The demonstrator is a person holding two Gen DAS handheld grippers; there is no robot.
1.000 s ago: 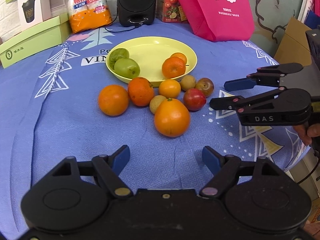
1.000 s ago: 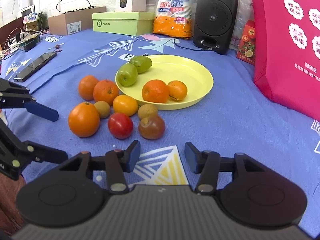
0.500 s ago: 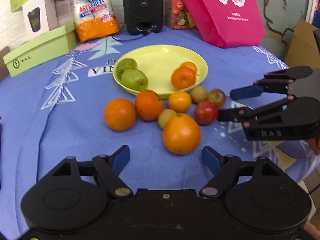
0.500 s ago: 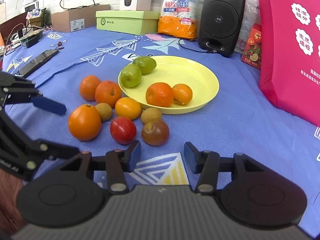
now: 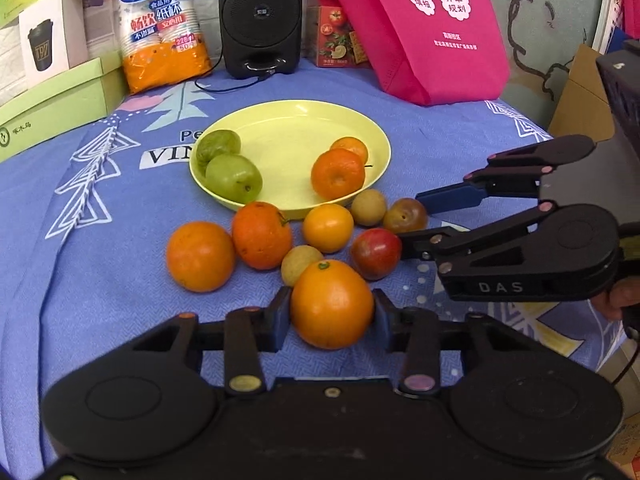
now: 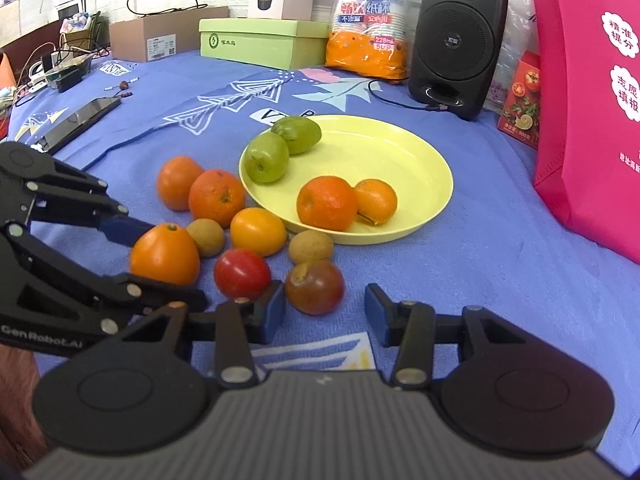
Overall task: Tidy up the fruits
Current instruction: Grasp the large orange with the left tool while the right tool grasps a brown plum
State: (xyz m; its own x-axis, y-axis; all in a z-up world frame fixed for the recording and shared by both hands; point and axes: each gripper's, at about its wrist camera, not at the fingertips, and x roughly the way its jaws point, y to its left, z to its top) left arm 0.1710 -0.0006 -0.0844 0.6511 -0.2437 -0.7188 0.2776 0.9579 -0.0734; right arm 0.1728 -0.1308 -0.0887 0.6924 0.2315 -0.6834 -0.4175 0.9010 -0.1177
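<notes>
Left wrist view, left gripper (image 5: 331, 314): its two blue pads sit on both sides of the big orange (image 5: 331, 305). They look like they touch it, but I cannot tell if they squeeze it tight.
Left wrist view, big orange: it sits on the blue cloth (image 5: 100, 264) on the bench, the fruit nearest the camera.
Left wrist view, other fruit: a red plum (image 5: 375, 253) and a small brown fruit (image 5: 300, 263) are just behind the big orange. Two more oranges (image 5: 200, 256) lie to the left.
Left wrist view, yellow plate (image 5: 296, 120): it holds two green fruits (image 5: 233, 178) and two small oranges (image 5: 338, 174).
Left wrist view, right gripper (image 5: 416, 216): it comes in from the right with its fingers apart. One finger is by the red plum and one by the dark plum (image 5: 405, 216).
Right wrist view, right gripper (image 6: 325, 314): the fingers are wide apart and hold nothing. The dark plum (image 6: 314, 287) sits between the tips, close to the left one.
Right wrist view, red plum (image 6: 242, 273): it lies just left of the dark plum.
Right wrist view, left gripper (image 6: 160, 264): it reaches in from the left, a finger on each side of the big orange (image 6: 165, 254).
Right wrist view, yellow plate (image 6: 400, 148): it is behind the loose fruit.
Right wrist view, back of the bench: a black speaker (image 6: 456, 40), a pink bag (image 6: 580, 120) and a green box (image 6: 264, 42) stand there.
</notes>
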